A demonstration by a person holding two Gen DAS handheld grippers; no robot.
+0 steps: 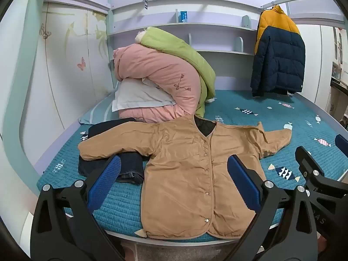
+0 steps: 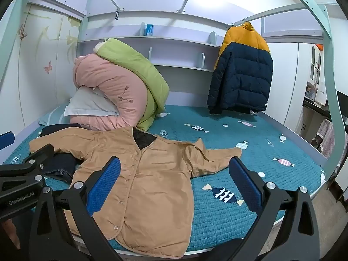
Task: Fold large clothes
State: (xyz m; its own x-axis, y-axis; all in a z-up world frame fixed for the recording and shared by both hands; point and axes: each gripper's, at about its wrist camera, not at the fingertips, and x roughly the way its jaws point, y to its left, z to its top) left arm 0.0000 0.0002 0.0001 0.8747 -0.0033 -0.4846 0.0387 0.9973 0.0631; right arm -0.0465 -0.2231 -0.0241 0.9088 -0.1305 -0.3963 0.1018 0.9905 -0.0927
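Lying flat, tan jacket (image 1: 184,165), grippers wide, right view alone showing desk (image 2: 315,106)

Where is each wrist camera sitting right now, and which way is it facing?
Left wrist: above the near bed edge, facing the headboard shelves; its open left gripper frames the tan jacket, and the right gripper shows at the right edge.
Right wrist: beside it, further right, facing the same way; the open right gripper straddles the jacket's hem side, the left gripper at the left edge.
Shared: jacket, pink quilt, hanging puffer coat, teal bedspread.
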